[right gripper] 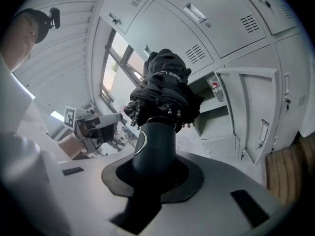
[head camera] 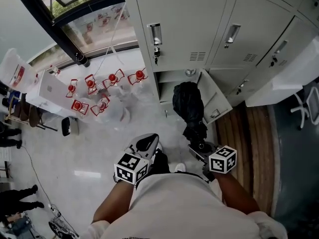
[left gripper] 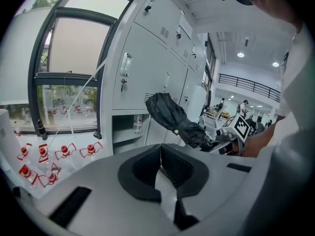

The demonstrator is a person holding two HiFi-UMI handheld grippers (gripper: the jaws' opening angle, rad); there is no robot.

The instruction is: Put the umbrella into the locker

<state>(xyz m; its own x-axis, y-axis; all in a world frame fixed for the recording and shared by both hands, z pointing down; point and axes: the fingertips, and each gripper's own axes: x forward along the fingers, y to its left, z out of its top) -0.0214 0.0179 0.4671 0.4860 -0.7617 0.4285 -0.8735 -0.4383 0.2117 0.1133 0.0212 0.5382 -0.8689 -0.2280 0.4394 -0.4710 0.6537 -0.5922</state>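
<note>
A black folded umbrella sticks forward from my right gripper, which is shut on its dark handle. The umbrella's tip points at the open locker in the lower row, whose door swings out to the right. My left gripper hangs left of the umbrella, apart from it. It is shut, its pads together with nothing between them.
A water bottle stands on the open locker's shelf. Shut grey lockers rise above and to the right. Several red-and-white items lie by the window on the left. A white table and a wooden floor strip flank me.
</note>
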